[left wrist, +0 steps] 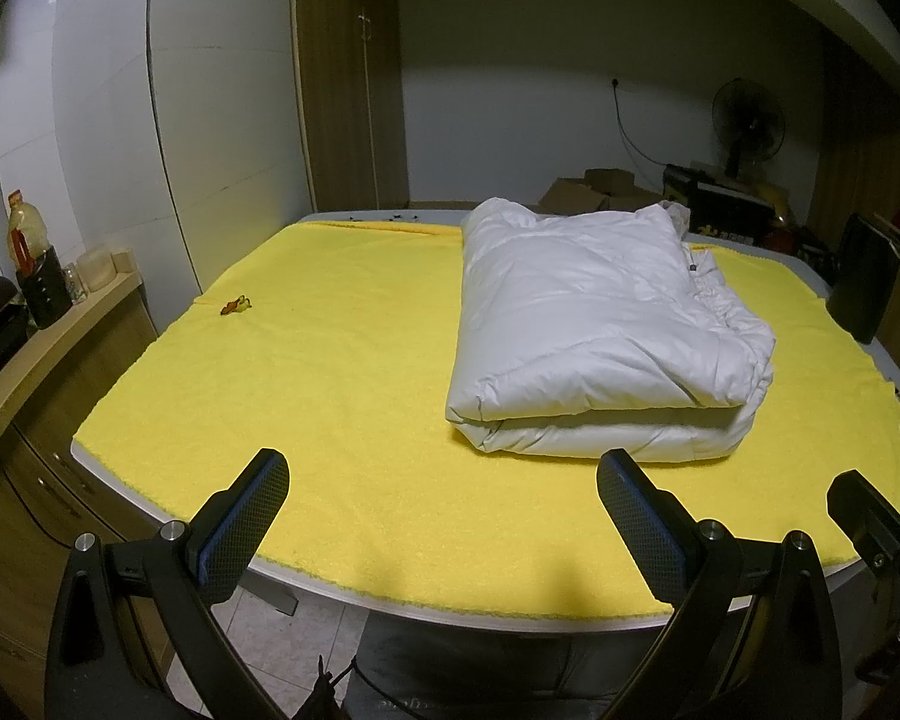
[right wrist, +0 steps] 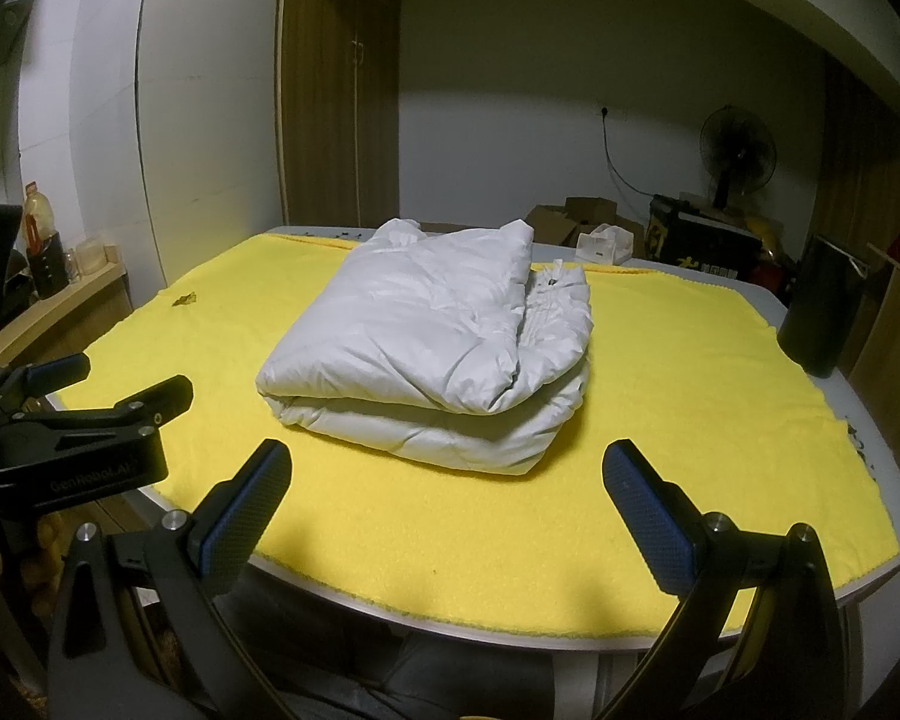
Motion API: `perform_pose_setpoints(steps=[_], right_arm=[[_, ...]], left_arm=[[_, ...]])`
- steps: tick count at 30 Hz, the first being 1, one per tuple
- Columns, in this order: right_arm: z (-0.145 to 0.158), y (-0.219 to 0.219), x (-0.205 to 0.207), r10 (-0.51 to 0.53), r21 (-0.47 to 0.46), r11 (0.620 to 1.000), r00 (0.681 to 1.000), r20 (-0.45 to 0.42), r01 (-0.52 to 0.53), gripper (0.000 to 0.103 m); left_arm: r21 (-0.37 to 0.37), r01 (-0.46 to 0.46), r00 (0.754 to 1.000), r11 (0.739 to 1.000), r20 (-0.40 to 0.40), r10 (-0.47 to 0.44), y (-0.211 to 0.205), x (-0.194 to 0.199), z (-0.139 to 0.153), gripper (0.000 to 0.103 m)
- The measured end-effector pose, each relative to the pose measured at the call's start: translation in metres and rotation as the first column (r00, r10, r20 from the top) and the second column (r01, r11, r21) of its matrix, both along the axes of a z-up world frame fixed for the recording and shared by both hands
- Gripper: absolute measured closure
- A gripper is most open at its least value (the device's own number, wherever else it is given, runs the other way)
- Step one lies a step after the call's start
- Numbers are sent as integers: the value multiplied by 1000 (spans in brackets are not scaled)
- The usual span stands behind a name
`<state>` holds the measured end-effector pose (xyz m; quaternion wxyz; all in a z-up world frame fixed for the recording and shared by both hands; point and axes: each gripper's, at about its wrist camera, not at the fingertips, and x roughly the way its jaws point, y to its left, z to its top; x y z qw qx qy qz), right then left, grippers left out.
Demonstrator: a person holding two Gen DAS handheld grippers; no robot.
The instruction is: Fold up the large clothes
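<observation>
1. Left wrist view: left tongs (left wrist: pixel 444 483) are held apart and empty, short of the jacket (left wrist: pixel 600 324).
2. Right tongs (right wrist: pixel 447 477) are likewise spread, nothing gripped.
3. Jacket is seen folded double on the yellow cloth (right wrist: pixel 690 390), mid-tabletop, toward the right.
4. Risk judged: puffy layers may spring open if nudged; its loose right edge could be dragged.
5. Open cloth is noted left and front; a dark bin (right wrist: pixel 819 306) crowds the right edge.
</observation>
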<state>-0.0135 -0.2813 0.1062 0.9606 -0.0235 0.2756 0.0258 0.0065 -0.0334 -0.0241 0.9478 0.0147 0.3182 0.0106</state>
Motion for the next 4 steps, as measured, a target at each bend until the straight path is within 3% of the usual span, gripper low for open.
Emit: perform_pose_setpoints(steps=[4], right_arm=[[-2, 0, -1, 0, 0, 1000, 1000, -2, 0, 0]], left_arm=[[1, -1, 1000, 1000, 28, 1, 0, -1, 1, 0]])
